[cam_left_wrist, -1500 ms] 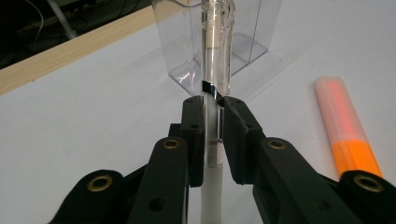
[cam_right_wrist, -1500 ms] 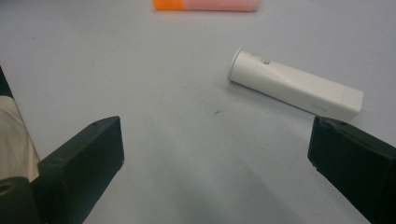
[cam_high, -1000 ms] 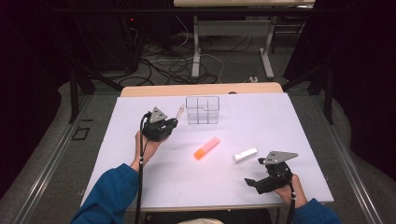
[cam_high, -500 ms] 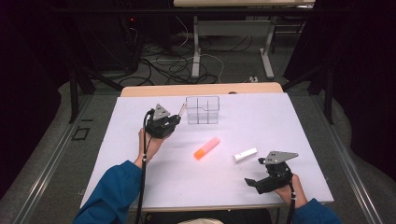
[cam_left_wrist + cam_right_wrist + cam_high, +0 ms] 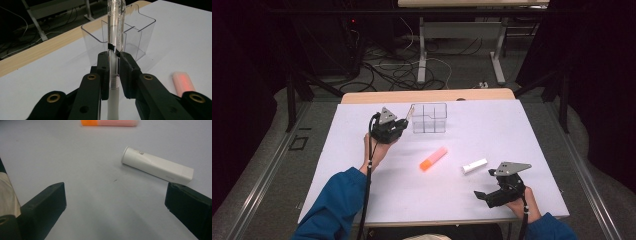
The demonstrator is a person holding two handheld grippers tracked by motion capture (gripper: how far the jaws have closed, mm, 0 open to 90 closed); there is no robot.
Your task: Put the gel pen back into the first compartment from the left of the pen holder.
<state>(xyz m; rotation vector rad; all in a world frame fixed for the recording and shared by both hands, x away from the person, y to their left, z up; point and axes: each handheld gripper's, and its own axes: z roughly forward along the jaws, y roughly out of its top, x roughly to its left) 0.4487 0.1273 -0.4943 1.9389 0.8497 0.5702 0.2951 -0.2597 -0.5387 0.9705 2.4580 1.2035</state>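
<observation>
My left gripper point(image 5: 403, 123) is shut on a clear pen point(image 5: 408, 116) whose tip reaches the left side of a clear divided organizer point(image 5: 429, 118) at the back of the table. In the left gripper view the pen point(image 5: 115, 37) stands upright between the jaws of the left gripper point(image 5: 114, 62), just in front of the organizer point(image 5: 140, 30). An orange and pink highlighter point(image 5: 433, 158) lies mid-table, with a white marker point(image 5: 475, 166) to its right. My right gripper point(image 5: 484, 194) rests open near the front edge. In its own view the right gripper point(image 5: 116, 195) faces the white marker point(image 5: 157, 168).
The white table sheet point(image 5: 512, 130) has free room at the right and front left. A wooden strip point(image 5: 427, 95) runs along the far edge. The highlighter point(image 5: 183, 83) lies to the right of the left jaws, and the highlighter point(image 5: 110, 122) lies beyond the white marker.
My left gripper has carried the pen toward the organizer, so its tip now reaches the left wall. The right gripper, highlighter and white marker have stayed put.
</observation>
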